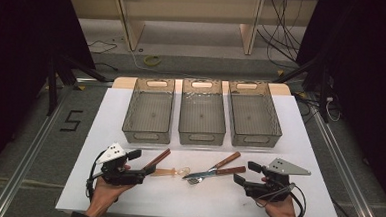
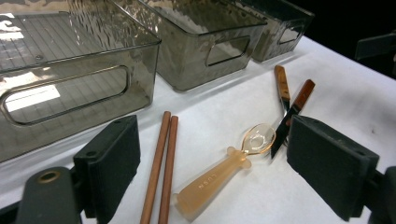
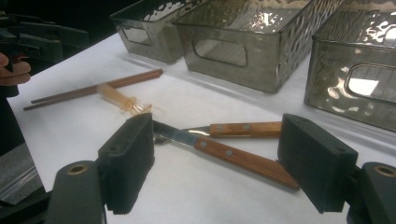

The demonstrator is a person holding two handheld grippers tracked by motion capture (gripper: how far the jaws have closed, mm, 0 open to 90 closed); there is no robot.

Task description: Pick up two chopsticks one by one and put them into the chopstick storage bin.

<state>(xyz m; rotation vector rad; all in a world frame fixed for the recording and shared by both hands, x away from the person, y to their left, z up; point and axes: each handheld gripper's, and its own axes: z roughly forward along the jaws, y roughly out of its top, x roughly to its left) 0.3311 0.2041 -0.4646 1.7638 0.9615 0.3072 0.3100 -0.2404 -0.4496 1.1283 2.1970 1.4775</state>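
Fingers (image 2: 109, 165) spread on our left gripper (image 1: 146, 162) and right gripper (image 1: 246, 172); between them chopsticks (image 1: 157, 159), spoon (image 1: 171, 172), knife (image 1: 217, 172) lie on open white table (image 1: 290, 133).

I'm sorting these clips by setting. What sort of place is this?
Probably a lab or recording workspace, not a kitchen. The white-covered table stands on a dark carpeted floor with metal rails alongside, loose cables lie behind it, and three smoky plastic bins sit lined up like a staged sorting setup.
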